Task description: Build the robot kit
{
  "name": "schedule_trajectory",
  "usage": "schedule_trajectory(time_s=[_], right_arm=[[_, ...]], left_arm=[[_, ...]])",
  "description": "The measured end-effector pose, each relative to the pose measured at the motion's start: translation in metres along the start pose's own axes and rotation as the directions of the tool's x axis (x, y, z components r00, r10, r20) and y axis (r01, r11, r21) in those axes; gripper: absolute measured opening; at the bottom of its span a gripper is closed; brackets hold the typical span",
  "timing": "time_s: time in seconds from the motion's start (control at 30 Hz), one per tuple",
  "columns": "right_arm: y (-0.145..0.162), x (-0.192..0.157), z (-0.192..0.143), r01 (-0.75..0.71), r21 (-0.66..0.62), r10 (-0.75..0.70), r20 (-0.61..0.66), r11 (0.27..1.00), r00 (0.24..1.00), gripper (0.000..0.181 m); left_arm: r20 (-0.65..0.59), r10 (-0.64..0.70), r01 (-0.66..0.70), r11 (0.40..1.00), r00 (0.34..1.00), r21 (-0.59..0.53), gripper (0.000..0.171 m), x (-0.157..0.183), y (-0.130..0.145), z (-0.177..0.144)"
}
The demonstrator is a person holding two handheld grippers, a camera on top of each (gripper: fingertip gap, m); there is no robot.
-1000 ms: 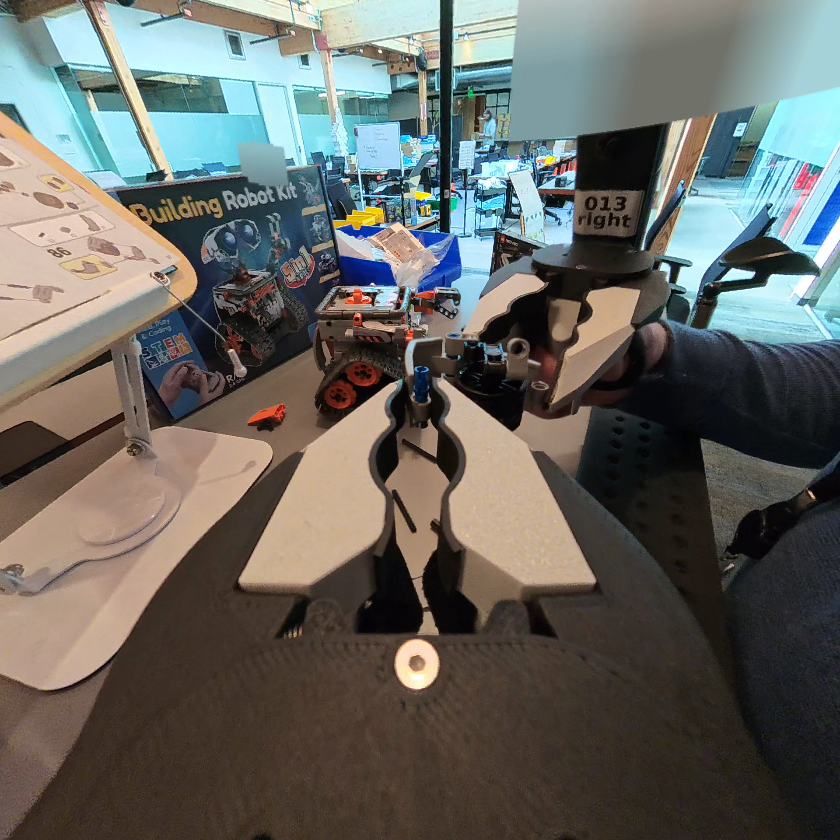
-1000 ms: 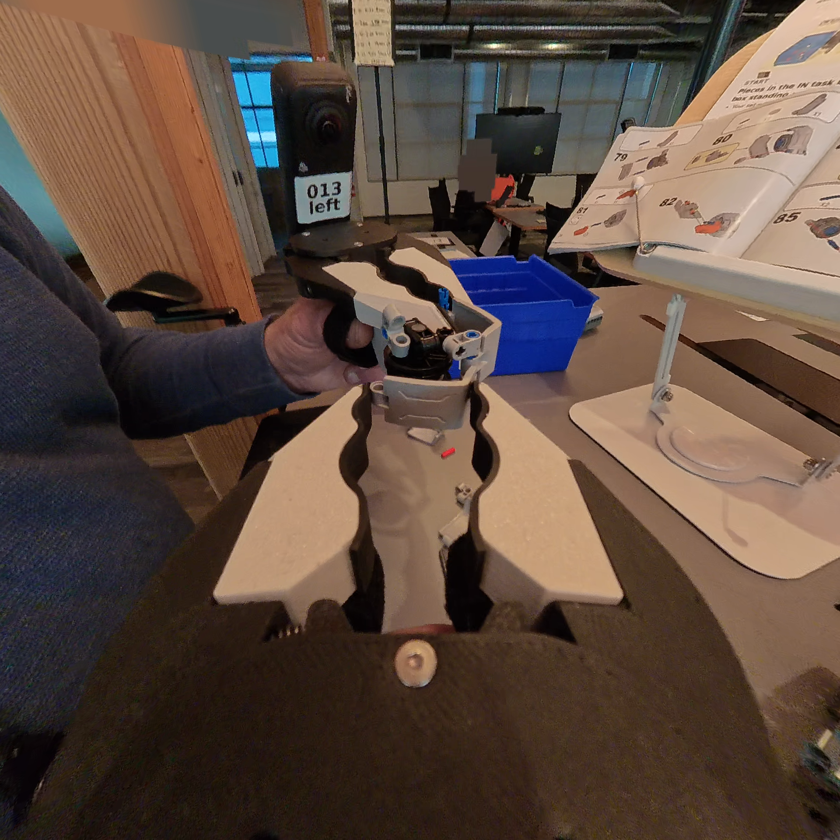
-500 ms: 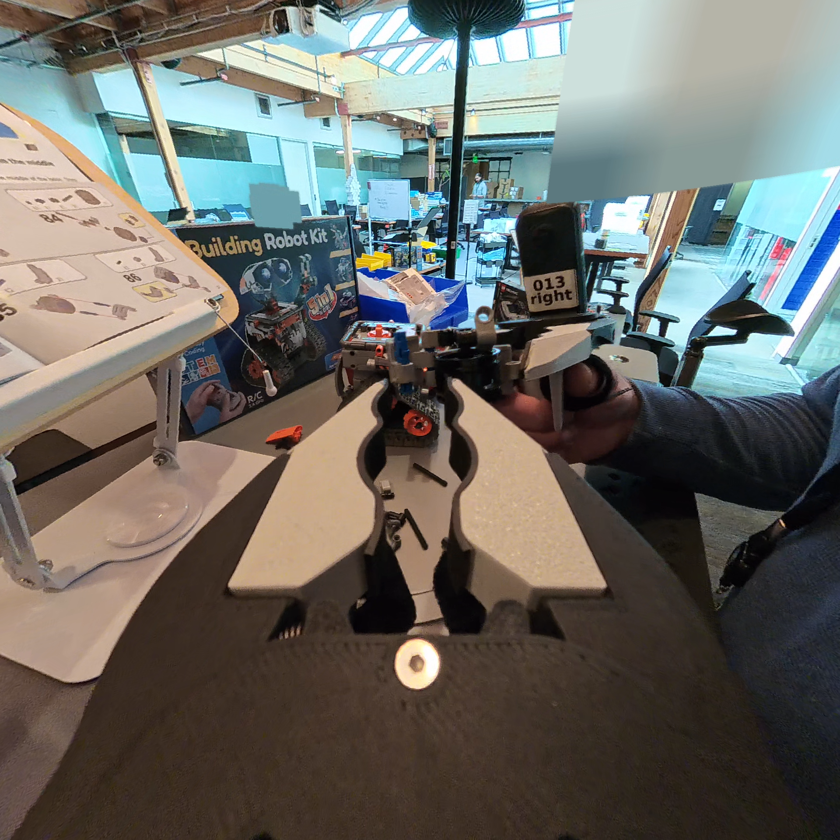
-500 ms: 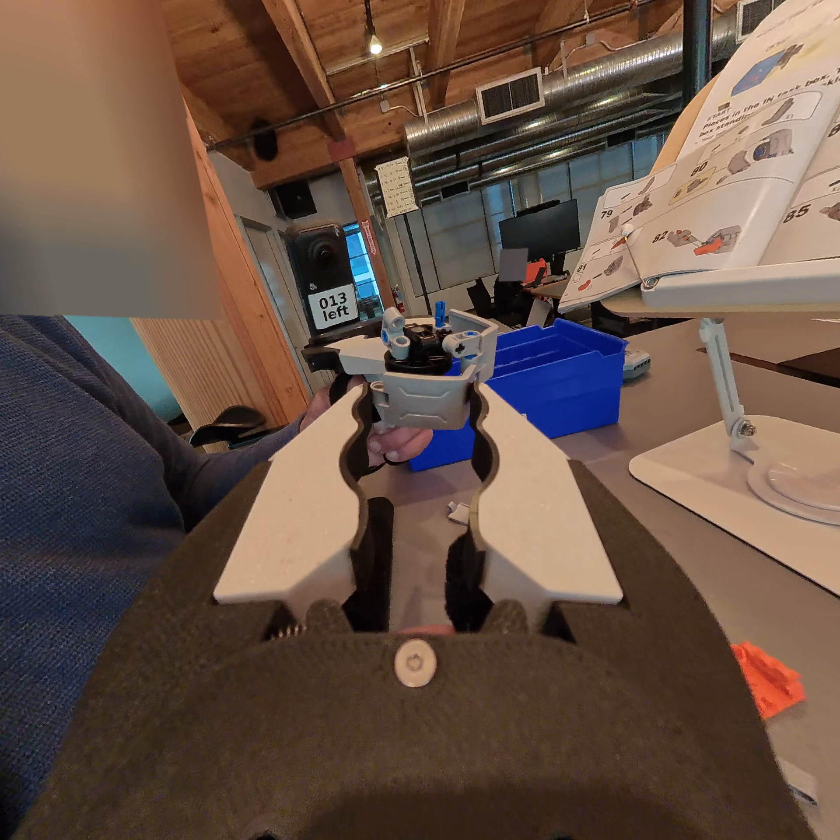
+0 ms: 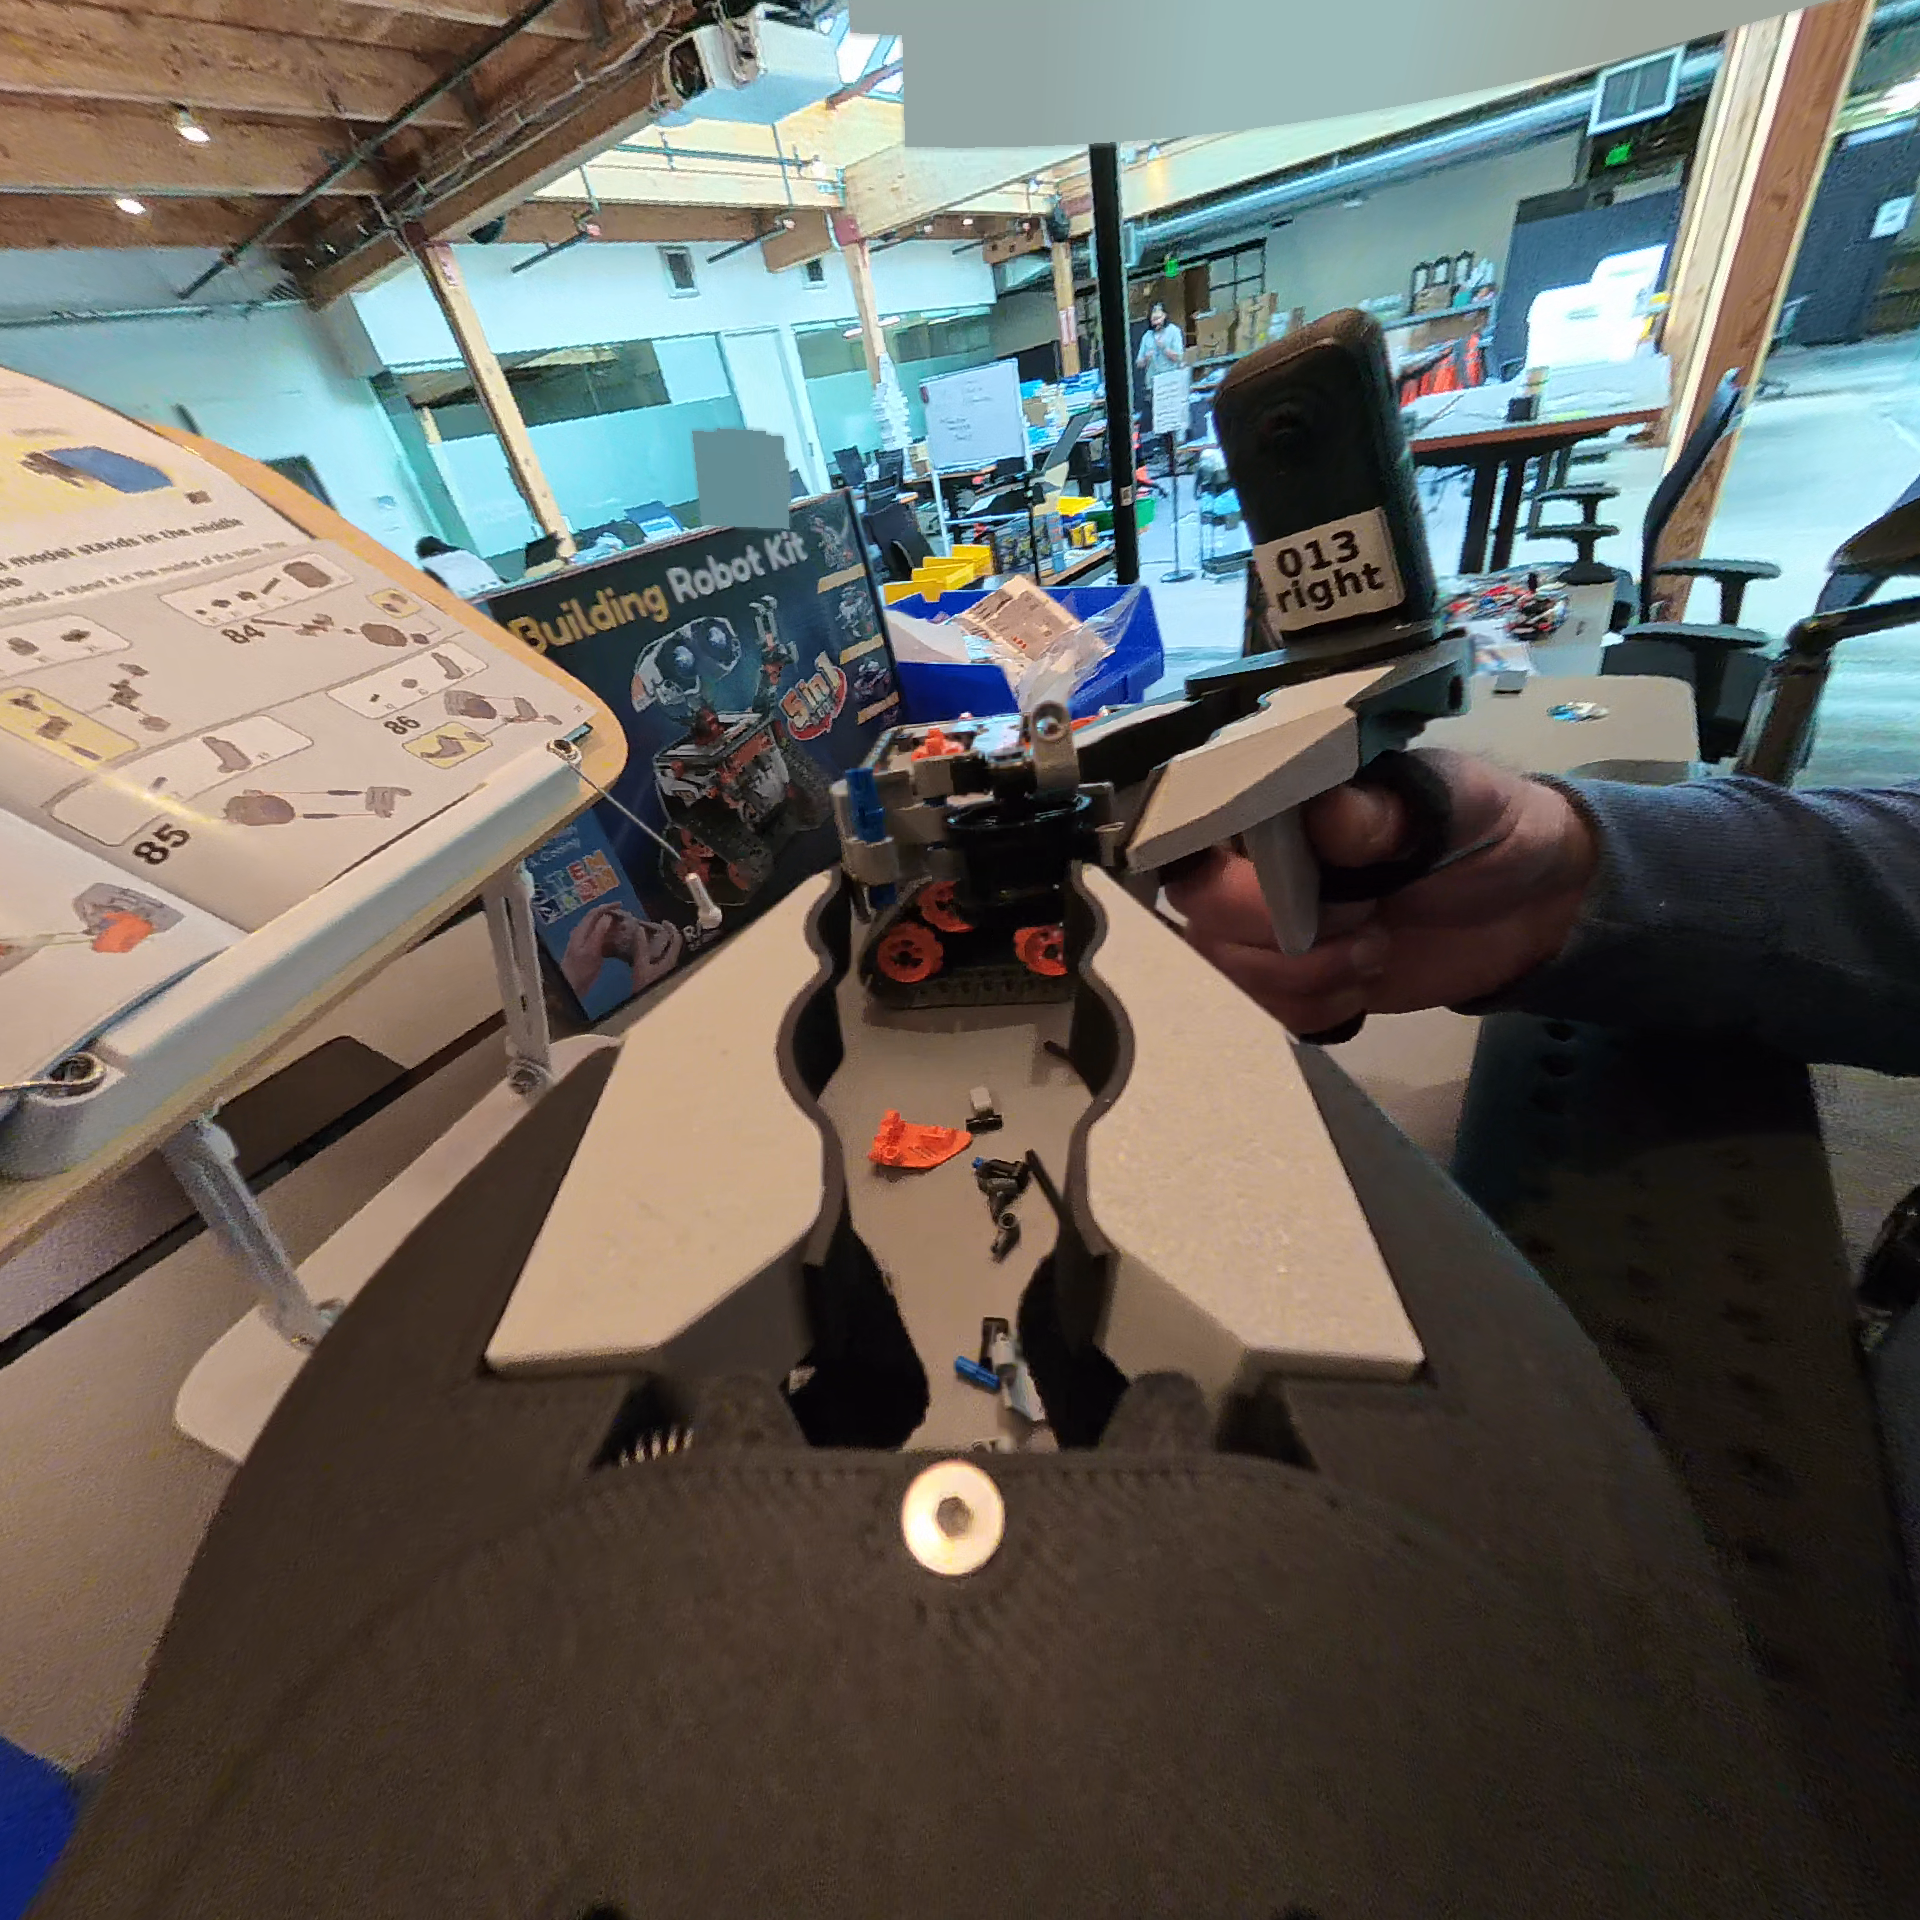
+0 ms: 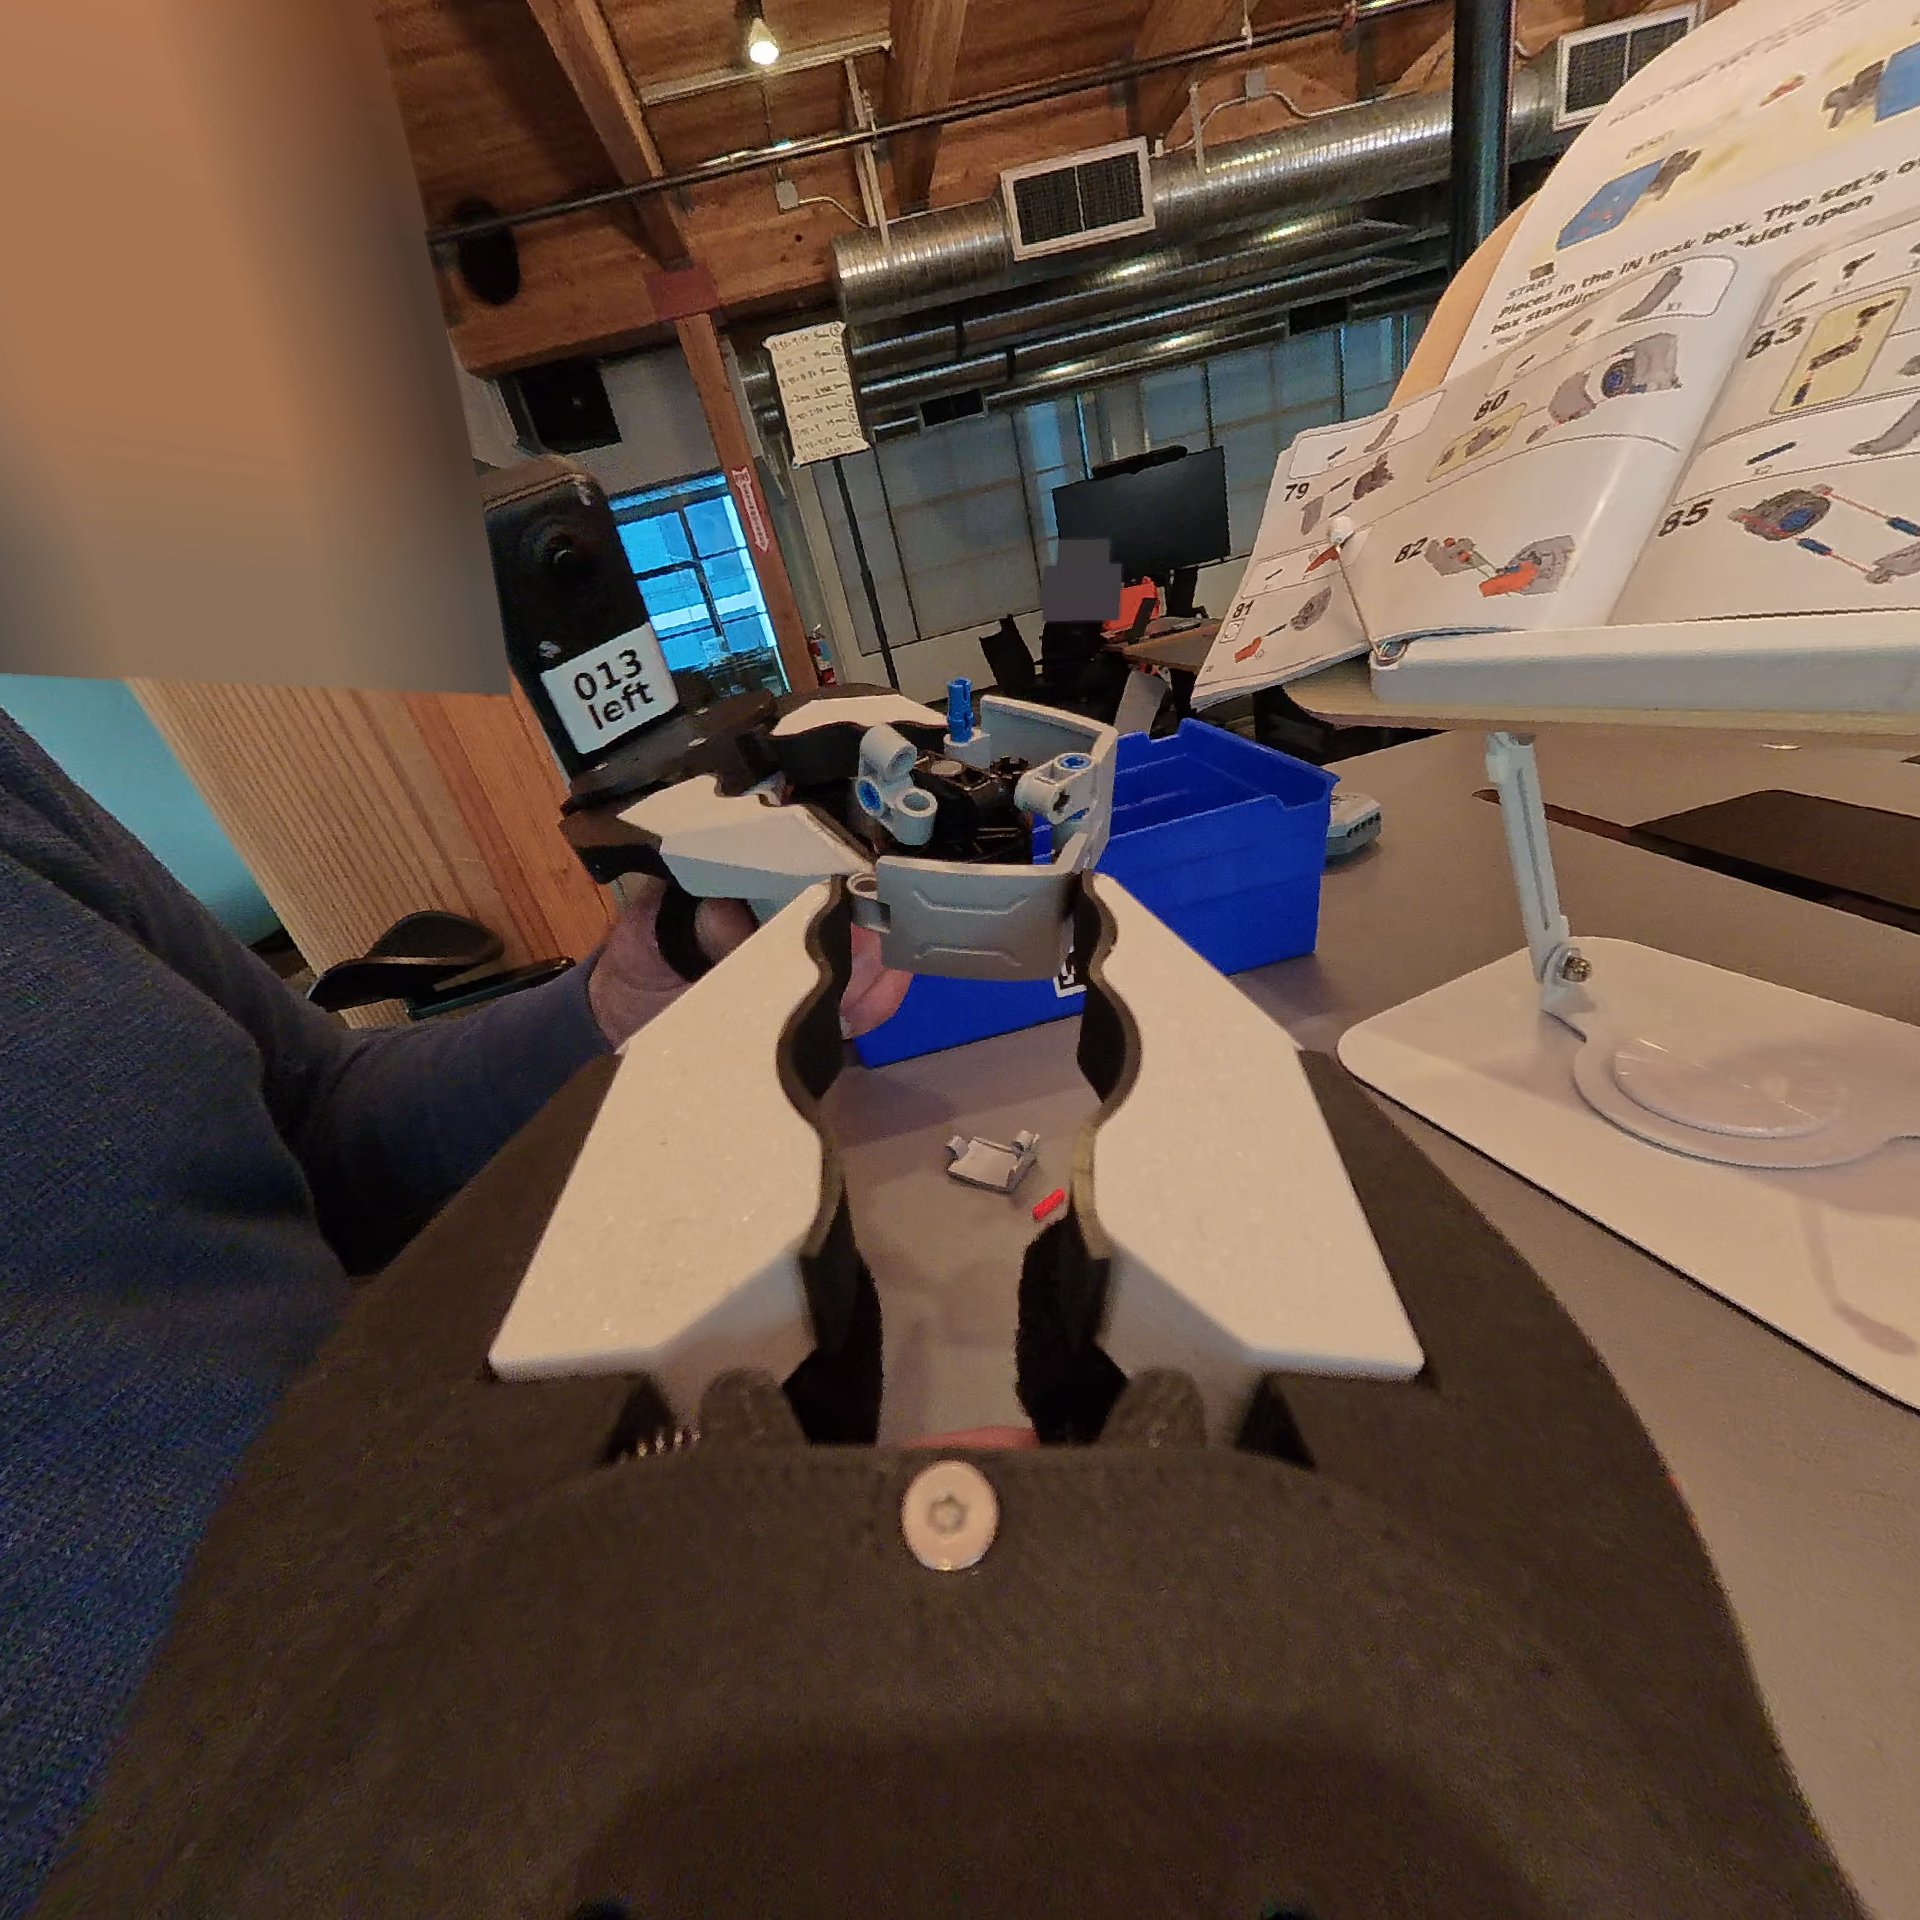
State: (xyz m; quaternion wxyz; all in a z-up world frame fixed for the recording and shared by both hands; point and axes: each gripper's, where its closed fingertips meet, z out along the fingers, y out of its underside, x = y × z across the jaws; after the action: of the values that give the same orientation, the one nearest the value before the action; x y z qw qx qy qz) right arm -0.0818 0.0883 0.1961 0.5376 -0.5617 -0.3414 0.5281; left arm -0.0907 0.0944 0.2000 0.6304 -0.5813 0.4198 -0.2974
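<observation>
A small grey and black brick assembly (image 5: 977, 821) with a blue pin (image 5: 860, 805) on top is held in the air between both grippers. My left gripper (image 5: 961, 894) has its jaws closed on the assembly's sides. The right gripper (image 5: 1247, 758) comes in from the right, held by a hand in a blue sleeve. In the right wrist view my right gripper (image 6: 961, 904) is shut on the assembly's grey panel (image 6: 971, 920). The left gripper (image 6: 748, 831) grips it from the left there.
A tracked robot model with orange wheels (image 5: 966, 951) stands behind, before a kit box (image 5: 707, 727). An open instruction booklet (image 6: 1610, 468) rests on a white stand (image 6: 1662, 1091). A blue bin (image 6: 1216, 831) is behind. An orange piece (image 5: 914, 1143), black pins (image 5: 1003, 1184) and a grey piece (image 6: 992, 1158) lie on the table. The grippers are tip to tip, or close to it.
Both grippers have risen with the assembly and tilted up. My left gripper's jaws went from pinched on the blue pin to wider, around the assembly's body.
</observation>
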Motion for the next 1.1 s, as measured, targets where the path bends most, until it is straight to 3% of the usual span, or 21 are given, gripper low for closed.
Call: schedule_trajectory(time_s=[0.13,0.23,0.3,0.5,0.6,0.7,0.73,0.8,0.9,1.1], right_arm=[[0.0,0.004,-0.001,0.015,-0.006,-0.015,-0.031,1.0,0.999,0.041],[0.0,0.008,-0.002,0.02,-0.006,-0.02,-0.068,1.0,0.998,0.041],[-0.002,0.01,-0.002,0.032,0.0,-0.032,-0.095,0.999,0.995,0.04],[-0.002,0.013,-0.004,0.074,-0.004,-0.074,-0.142,0.997,0.987,0.041],[-0.004,0.013,-0.004,0.066,0.003,-0.066,-0.135,0.998,0.989,0.041],[-0.005,0.013,-0.004,0.042,0.014,-0.039,-0.126,0.999,0.991,0.041],[-0.006,0.014,-0.005,0.022,0.027,-0.019,-0.123,0.999,0.992,0.041],[-0.008,0.016,-0.006,-0.01,0.046,0.015,-0.114,0.999,0.993,0.041],[-0.01,0.016,-0.007,-0.041,0.066,0.048,-0.099,0.997,0.994,0.041],[-0.011,0.011,0.002,-0.09,0.097,0.097,-0.08,0.991,0.992,0.041]], left_arm=[[0.095,0.128,-0.126,0.992,0.987,-0.031,0.027,0.001,0.0,0.002],[0.193,0.277,-0.264,0.96,0.941,-0.094,0.011,0.004,0.0,0.006],[0.246,0.332,-0.311,0.943,0.91,-0.121,0.011,0.005,0.0,0.009],[0.257,0.302,-0.283,0.953,0.918,-0.108,0.011,0.004,0.002,0.011],[0.183,0.203,-0.199,0.979,0.962,-0.04,0.014,0.007,0.0,0.01],[0.147,0.203,-0.199,0.979,0.968,-0.039,0.016,0.009,0.0,0.009],[0.106,0.215,-0.212,0.977,0.971,-0.035,0.037,0.015,0.0,0.009],[0.068,0.209,-0.208,0.978,0.975,-0.022,0.04,0.021,0.001,0.008],[0.084,0.201,-0.197,0.979,0.976,-0.057,0.054,0.016,0.007,0.01],[0.192,0.33,-0.31,0.942,0.924,-0.128,0.061,0.014,0.013,0.021]])
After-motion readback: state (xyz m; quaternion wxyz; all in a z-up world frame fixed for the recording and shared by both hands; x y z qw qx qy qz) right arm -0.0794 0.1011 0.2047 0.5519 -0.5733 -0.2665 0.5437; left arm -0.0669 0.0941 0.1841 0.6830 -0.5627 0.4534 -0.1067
